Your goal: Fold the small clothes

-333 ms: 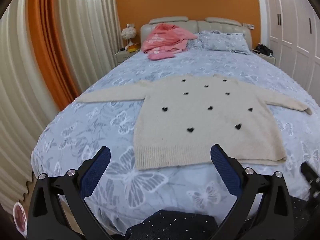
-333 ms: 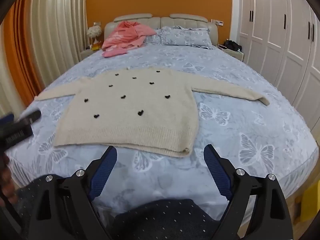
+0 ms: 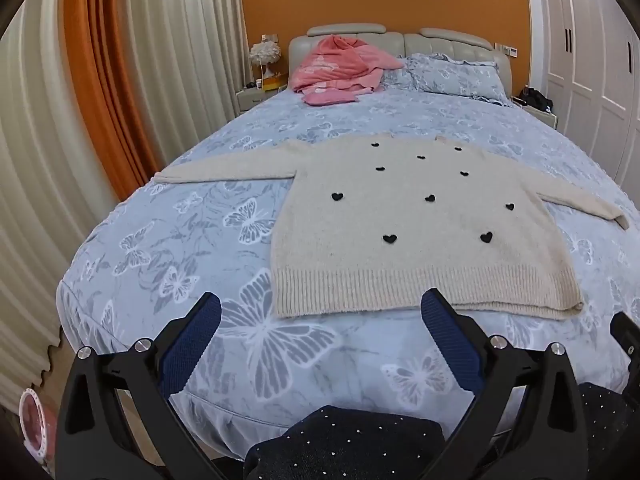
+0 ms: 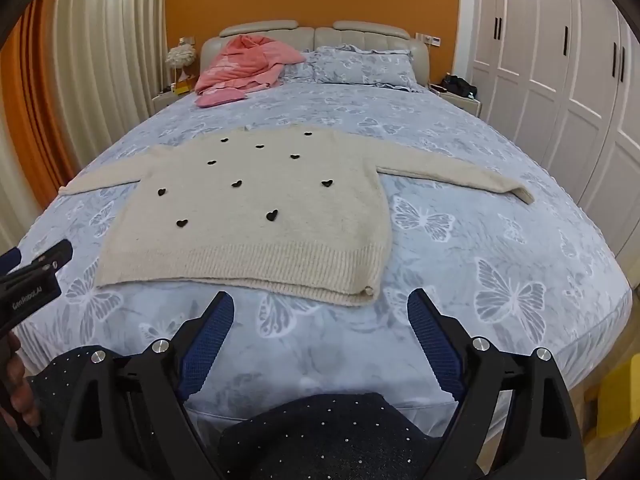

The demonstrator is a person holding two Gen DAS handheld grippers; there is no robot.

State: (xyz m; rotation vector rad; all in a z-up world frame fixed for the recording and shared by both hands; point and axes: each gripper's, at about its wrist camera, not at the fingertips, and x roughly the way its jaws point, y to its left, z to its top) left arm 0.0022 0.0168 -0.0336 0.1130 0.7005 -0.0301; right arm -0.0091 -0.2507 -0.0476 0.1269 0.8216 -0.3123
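Left hand-held gripper low in frame, jaws spread wide, nothing held. Right hand-held gripper likewise wide and empty, short of the hem. Sweater lies flat at mid-frame on the bed, sleeves out. Pink clothes at top by the headboard. Risk, I judge: pinching the duvet along with the knit, dragging both.

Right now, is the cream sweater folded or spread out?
Spread out: the cream sweater lies flat on the bed, both sleeves extended sideways.
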